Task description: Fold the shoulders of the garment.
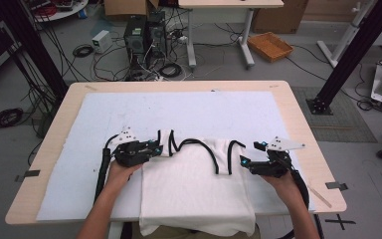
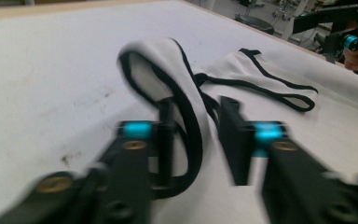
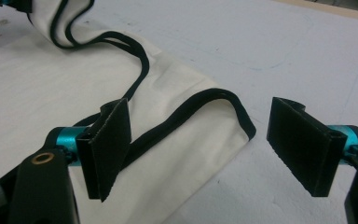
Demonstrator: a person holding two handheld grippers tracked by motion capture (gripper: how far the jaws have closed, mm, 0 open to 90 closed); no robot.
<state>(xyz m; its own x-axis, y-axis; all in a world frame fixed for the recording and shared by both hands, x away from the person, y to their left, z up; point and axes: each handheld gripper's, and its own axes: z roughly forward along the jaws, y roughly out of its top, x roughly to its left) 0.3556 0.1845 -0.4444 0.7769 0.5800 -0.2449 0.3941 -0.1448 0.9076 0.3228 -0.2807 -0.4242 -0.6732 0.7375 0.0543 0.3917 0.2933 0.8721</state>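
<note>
- High view has one white garment (image 1: 194, 189) with black trim lying flat on the white cloth (image 1: 79, 129) that covers the table (image 1: 298, 109), pretty much in the near middle. Its long axis runs near to far: the strap end points to the far side, and the bottom hem hangs off the near edge.
- Count so far: one garment, two grippers, one table. I can make out two black-edged strap loops at the garment's far end; the left one is lifted and curled over, the right one lies flat.
- Left gripper (image 1: 155, 148) sits at the far left corner of the garment. In the left gripper view the curled strap (image 2: 168, 88) runs between the jaws, but they stand apart and aren't pinching it, so I'd call it let go. That picture is blurry, fwiw.
- Right gripper (image 1: 246, 160) is at the far right corner. In the right gripper view its jaws are spread wide, one above the garment's corner (image 3: 233, 112) and one above bare cloth, nothing grabbed.
- No brand, label or readable writing on the garment that I can spot.
</note>
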